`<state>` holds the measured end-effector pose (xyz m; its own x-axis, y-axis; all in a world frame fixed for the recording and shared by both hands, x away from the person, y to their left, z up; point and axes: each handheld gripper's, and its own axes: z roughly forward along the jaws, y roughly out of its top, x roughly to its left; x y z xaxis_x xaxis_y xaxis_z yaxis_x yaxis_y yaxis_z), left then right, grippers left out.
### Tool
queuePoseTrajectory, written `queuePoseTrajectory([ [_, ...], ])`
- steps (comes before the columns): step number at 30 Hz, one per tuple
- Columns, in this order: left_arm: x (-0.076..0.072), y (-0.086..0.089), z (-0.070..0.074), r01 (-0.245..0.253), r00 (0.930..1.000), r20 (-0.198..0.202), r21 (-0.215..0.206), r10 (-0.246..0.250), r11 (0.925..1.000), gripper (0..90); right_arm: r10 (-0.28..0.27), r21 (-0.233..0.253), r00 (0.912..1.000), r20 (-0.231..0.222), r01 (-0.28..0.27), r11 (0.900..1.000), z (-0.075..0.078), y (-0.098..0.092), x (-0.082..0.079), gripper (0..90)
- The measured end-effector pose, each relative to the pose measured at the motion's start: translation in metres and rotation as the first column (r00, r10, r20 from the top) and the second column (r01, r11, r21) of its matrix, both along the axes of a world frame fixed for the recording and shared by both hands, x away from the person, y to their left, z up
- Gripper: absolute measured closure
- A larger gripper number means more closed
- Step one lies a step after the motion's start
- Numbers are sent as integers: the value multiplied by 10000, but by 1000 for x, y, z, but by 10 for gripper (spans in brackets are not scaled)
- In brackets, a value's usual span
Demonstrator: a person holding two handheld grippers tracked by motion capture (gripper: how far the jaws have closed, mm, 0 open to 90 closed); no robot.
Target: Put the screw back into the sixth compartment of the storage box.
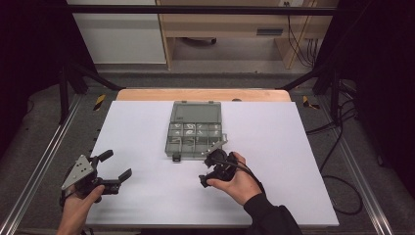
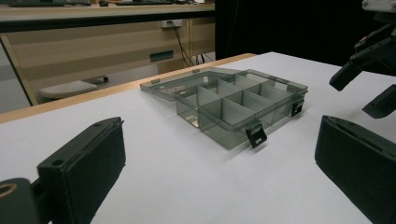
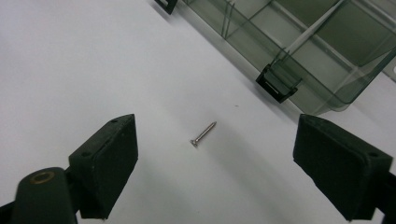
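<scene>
One screw [image 3: 203, 133], between spread right gripper [image 3: 215, 163] fingers [image 3: 109, 161]

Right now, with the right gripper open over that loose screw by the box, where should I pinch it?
Grip the screw mid-shaft, coming straight down with the right gripper. It lies flat on the white table, so the jaws should close across its thin shaft, not along it. The box sits apart from it, probably leaving room.

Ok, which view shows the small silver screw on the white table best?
The right gripper view: the small silver screw lies sharp between that gripper's open jaws, short of the smoky plastic organiser box. I cannot make it out in the other two.
</scene>
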<state>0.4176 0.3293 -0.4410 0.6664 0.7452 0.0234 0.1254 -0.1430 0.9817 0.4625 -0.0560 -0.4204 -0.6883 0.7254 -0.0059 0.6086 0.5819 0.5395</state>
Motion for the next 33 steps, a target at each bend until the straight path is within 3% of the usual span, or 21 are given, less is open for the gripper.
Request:
queuePoseTrajectory([
  [5, 0, 0, 0, 4, 10000, 0, 14, -4, 10000, 19, 106, -345, 9997, -229, -114, 9993, -5, 3, 2, 213],
  [18, 0, 0, 0, 9, 10000, -5, 15, -9, 10000, 19, -136, -426, 9980, -621, 110, 9990, -15, 9, 9, 302],
  [29, 0, 0, 0, 4, 10000, -8, 22, -4, 10000, 19, -211, -238, 9962, -849, 192, 9995, -18, 11, 15, 531],
  [30, 0, 0, 0, 8, 10000, -3, 25, -8, 10000, 19, -364, -80, 9939, -1040, 358, 9993, -19, 12, 15, 548],
  [33, 0, 0, 0, 12, 10000, -9, 26, -12, 10000, 20, -429, -238, 9924, -1152, 404, 9989, -22, 13, 16, 589],
])
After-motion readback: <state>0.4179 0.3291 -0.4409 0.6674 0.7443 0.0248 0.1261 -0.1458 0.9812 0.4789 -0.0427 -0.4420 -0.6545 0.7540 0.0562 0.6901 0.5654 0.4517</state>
